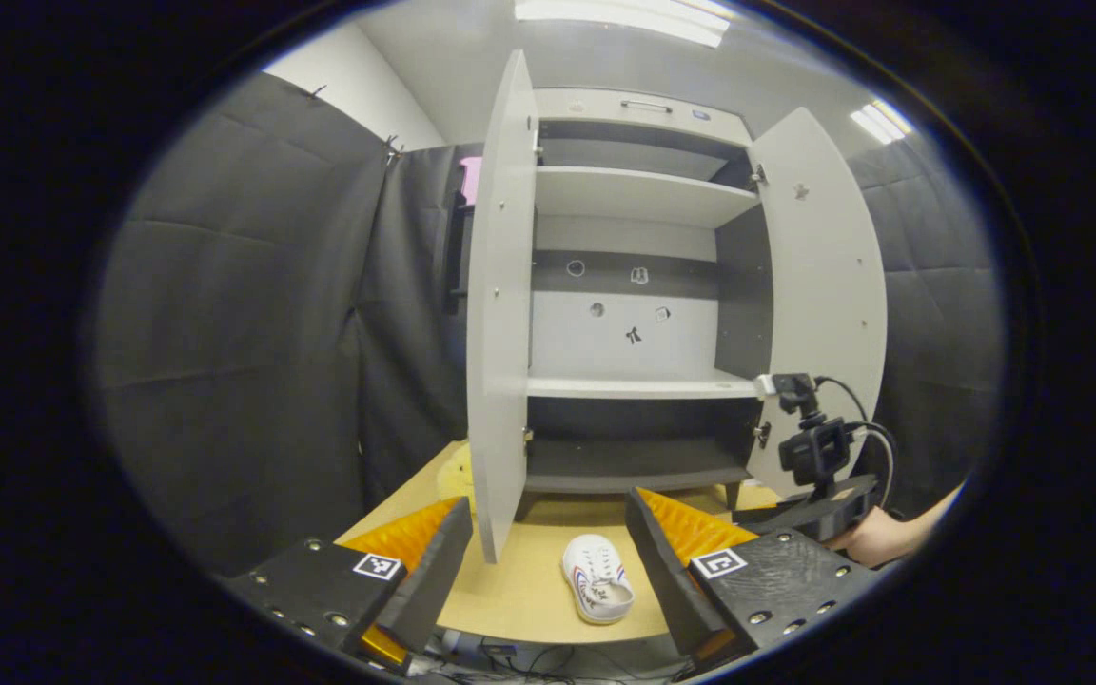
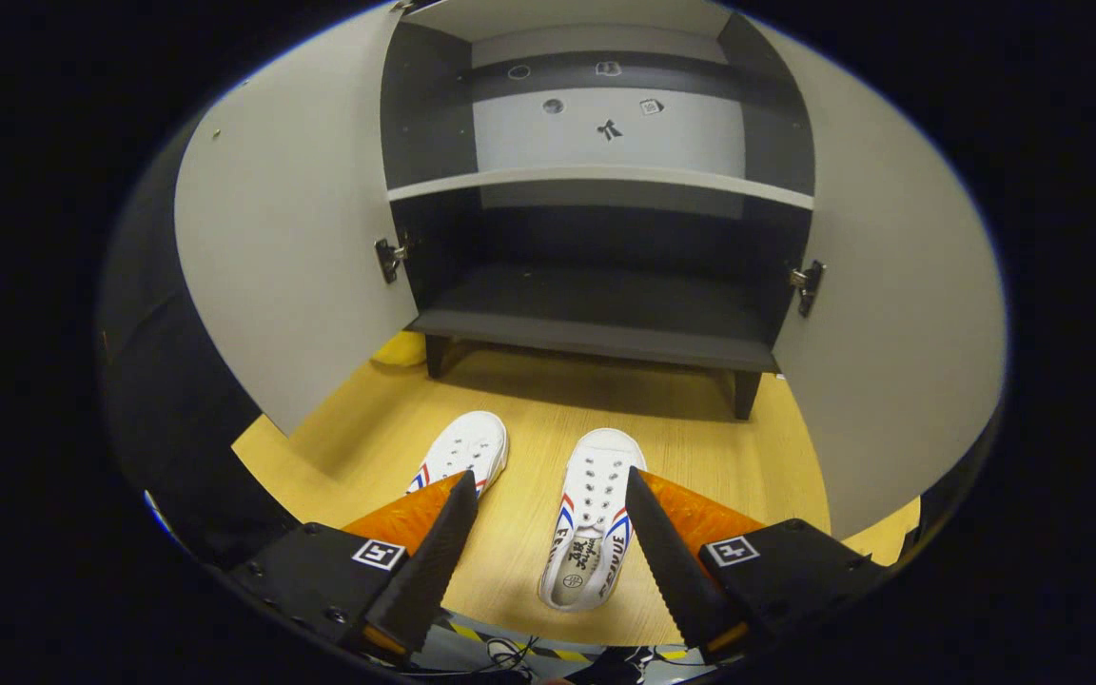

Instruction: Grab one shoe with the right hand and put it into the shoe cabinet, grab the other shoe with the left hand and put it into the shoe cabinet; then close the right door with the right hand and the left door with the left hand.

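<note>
**Both shoes on the table, cabinet doors open, both grippers spread wide**

Right gripper [image 2: 548, 542] hangs low over the wooden table [image 2: 700, 438], jaws spread wide, nothing between them gripped. The right-hand white sneaker [image 2: 591, 518] lies between its fingers, toe toward the shoe cabinet [image 2: 605, 314], heel opening facing the camera (contact with either finger: cannot tell, looks apart). The left-hand white sneaker [image 2: 462, 452] lies just beside it, partly hidden behind the gripper's left finger [image 2: 429, 561]. Both sneakers sit on the table in front of the cabinet, not inside.

Cabinet: left door [image 2: 291, 247] and right door [image 2: 890, 314] both swung open. Bottom shelf [image 2: 596, 323] is dark; a lighter shelf [image 2: 605, 176] sits above it.

Left gripper [image 1: 548, 561] is held higher and farther back, jaws also wide apart, holding nothing. In the left gripper view the left door [image 1: 500, 314] is seen nearly edge-on, right door [image 1: 829, 285] open wide, cabinet [image 1: 634, 285] shelves visible up to the top. One white sneaker [image 1: 596, 576] lies on the table [image 1: 510, 590] between the fingers, well below them. The other gripper's camera rig [image 1: 810, 447] and the person's hand [image 1: 876, 538] holding it appear at the right, in front of the right door.
</note>
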